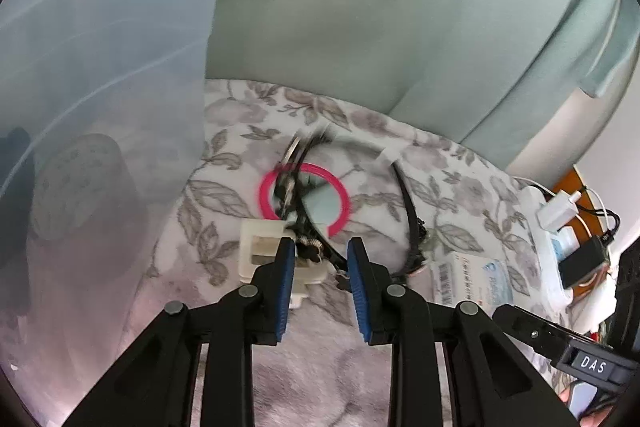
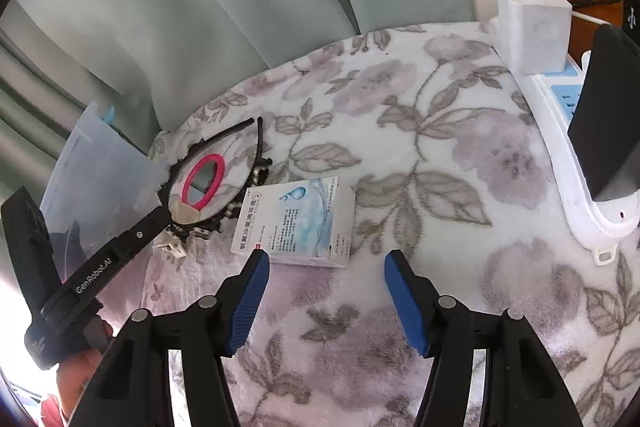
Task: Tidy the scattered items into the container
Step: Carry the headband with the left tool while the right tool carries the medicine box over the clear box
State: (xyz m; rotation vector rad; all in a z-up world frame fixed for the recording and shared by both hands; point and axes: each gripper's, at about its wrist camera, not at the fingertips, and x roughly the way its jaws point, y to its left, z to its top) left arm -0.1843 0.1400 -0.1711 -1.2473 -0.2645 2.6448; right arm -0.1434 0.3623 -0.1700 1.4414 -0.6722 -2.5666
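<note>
I hold 2 grippers over a floral blanket (image 2: 400, 131). My left gripper (image 1: 321, 259) stands with its jaws parted around a tangle of small things, its blue pads not pressed on anything that I can see. My right gripper (image 2: 326, 259) is spread wide and empty, just short of a small white and blue box (image 2: 298, 219) lying flat on the blanket.

The container (image 1: 100, 87), a translucent plastic bin, stands at the left, right beside the tangle. Through its cloudy wall I make out at least 1 round pale item (image 1: 76, 187) and a dark shape beside it, so something already lies inside; what these are I cannot tell.

Outside the bin I count 4 things at least: a pink open ring (image 1: 304, 195), a black beaded headband (image 1: 412, 227) curving around it, a cream plastic clip (image 1: 264, 255) just at my left pad, and the box. The ring, headband and clip overlap one another in 1 heap; the box lies just beside the headband's end.

My judgement: the tidying is partly along, with some items in the bin and these 4 left on the blanket. A power strip (image 2: 560, 147) with chargers at the right edge looks like no part of the job.
</note>
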